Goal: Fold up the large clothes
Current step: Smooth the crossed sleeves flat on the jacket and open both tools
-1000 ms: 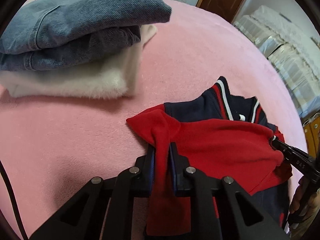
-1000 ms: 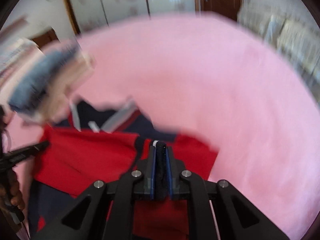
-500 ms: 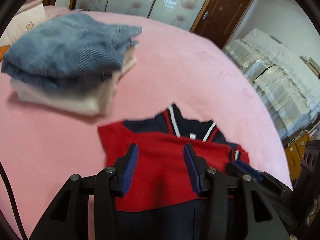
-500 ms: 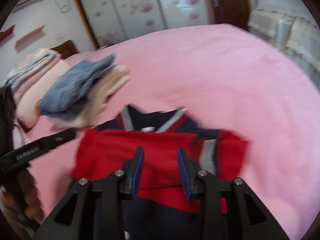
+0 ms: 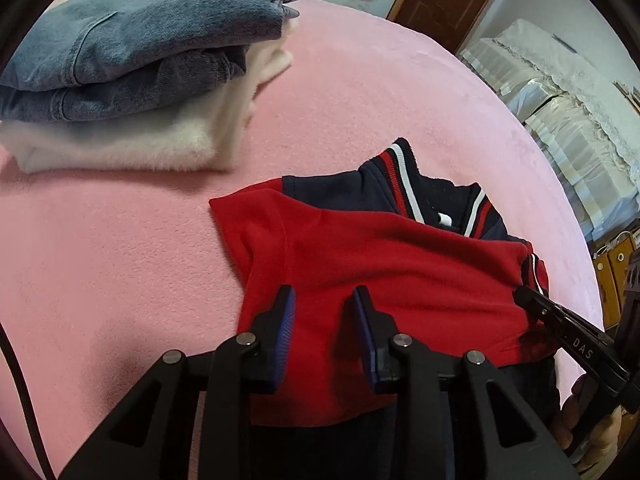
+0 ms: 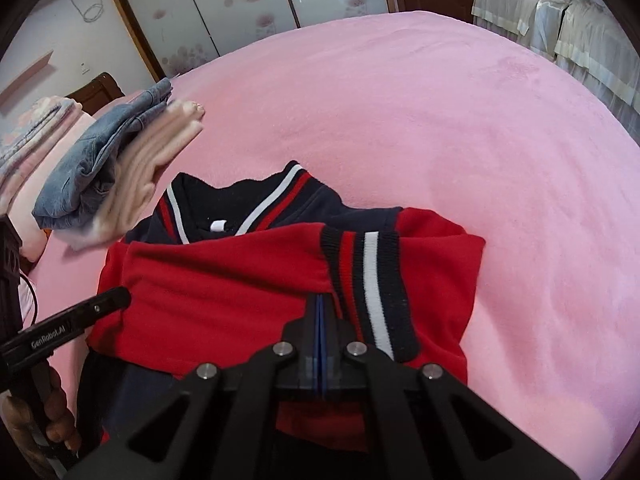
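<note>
Jacket lay on the pink bed, red sleeves folded across its navy body, just beside the denim-and-white stack. Left hand-held gripper was closing, pads either side of red fabric but not pressing on it. Right hand-held gripper was pressed together, nothing visibly pinched, near the striped cuff. Risk: left jaws could snag one layer only and drag the sleeve fold open; a loose cuff could slide off.

You see a matt fleece jacket, a plush pink bed cover, folded denim and fluffy white knitwear.
</note>
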Tool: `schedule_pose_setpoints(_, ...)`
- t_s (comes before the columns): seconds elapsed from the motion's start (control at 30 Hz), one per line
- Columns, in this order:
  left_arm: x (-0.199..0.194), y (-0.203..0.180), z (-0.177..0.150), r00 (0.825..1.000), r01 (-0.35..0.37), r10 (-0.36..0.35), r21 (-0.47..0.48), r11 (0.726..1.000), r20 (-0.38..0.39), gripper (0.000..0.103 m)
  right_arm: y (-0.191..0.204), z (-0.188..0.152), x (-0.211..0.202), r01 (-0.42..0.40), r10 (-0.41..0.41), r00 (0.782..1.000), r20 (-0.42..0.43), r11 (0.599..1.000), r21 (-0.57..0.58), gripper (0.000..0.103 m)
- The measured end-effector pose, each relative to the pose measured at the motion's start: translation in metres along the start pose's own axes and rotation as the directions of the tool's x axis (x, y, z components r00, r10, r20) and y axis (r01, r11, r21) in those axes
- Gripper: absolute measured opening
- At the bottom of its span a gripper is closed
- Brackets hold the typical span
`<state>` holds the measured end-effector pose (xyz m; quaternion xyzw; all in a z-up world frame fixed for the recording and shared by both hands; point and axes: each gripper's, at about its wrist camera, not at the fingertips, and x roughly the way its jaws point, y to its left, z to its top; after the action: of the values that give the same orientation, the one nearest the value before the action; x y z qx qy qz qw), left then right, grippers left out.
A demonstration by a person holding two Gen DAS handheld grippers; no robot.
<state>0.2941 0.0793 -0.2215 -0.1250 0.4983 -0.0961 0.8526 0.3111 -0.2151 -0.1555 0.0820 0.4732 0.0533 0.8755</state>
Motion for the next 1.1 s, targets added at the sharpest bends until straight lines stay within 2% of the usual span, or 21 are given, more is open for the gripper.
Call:
schedule_pose_setpoints(0.07, 0.0, -0.004, 0.0, 1.0, -0.011, 0.011, 0.011, 1.0, -0.001, 0.029, 0.006, -0.001, 0.0, 0.009, -0.009, 1.0, -0.006, 1.0, -0.007, 0.0)
schedule_pose_setpoints(0.17, -0.003, -0.009, 0.003, 1.0, -0.012, 0.012, 0.013, 1.0, -0.009, 0.036, 0.016, 0.002, -0.004, -0.005, 0.005, 1.0, -0.01, 1.0, -0.002, 0.003)
schedule_pose_setpoints(0.23, -0.011, -0.011, 0.004, 1.0, -0.019, 0.019, 0.012, 1.0, -0.011, 0.049, 0.019, 0.002, -0.012, -0.017, 0.017, 1.0, -0.007, 1.0, 0.001, 0.003)
schedule_pose_setpoints(0.3, -0.021, -0.016, 0.004, 0.999, -0.04, 0.04, 0.021, 0.999, 0.006, 0.056, 0.021, 0.0, -0.025, -0.02, 0.02, 1.0, 0.007, 1.0, -0.008, 0.004)
schedule_pose_setpoints(0.37, -0.035, -0.021, 0.004, 0.998, -0.065, 0.064, 0.038, 0.997, 0.024, 0.063, 0.027, -0.001, -0.039, -0.017, 0.017, 1.0, 0.023, 1.0, -0.023, 0.013)
schedule_pose_setpoints(0.47, -0.063, -0.028, 0.0, 0.996, -0.068, 0.065, 0.058, 0.996, 0.054, 0.065, 0.03, -0.005, -0.061, -0.017, 0.018, 0.999, 0.048, 1.0, -0.02, 0.022)
schedule_pose_setpoints(0.8, -0.162, -0.048, -0.023, 0.99, -0.067, 0.057, 0.073, 0.995, 0.131, 0.069, 0.049, -0.025, -0.149, -0.033, 0.037, 0.989, 0.142, 0.999, -0.031, 0.023)
schedule_pose_setpoints(0.87, -0.181, -0.051, -0.03, 0.987, -0.067, 0.055, 0.077, 0.995, 0.148, 0.07, 0.053, -0.03, -0.168, -0.034, 0.039, 0.987, 0.157, 0.999, -0.038, 0.04)
schedule_pose_setpoints(0.93, -0.197, -0.056, -0.037, 0.984, -0.073, 0.057, 0.086, 0.994, 0.168, 0.071, 0.057, -0.035, -0.186, -0.034, 0.042, 0.982, 0.182, 0.998, -0.044, 0.048)
schedule_pose_setpoints(1.1, -0.237, -0.066, -0.06, 0.978, -0.083, 0.061, 0.102, 0.991, 0.199, 0.071, 0.066, -0.049, -0.229, -0.053, 0.066, 0.972, 0.227, 0.997, -0.063, 0.048)
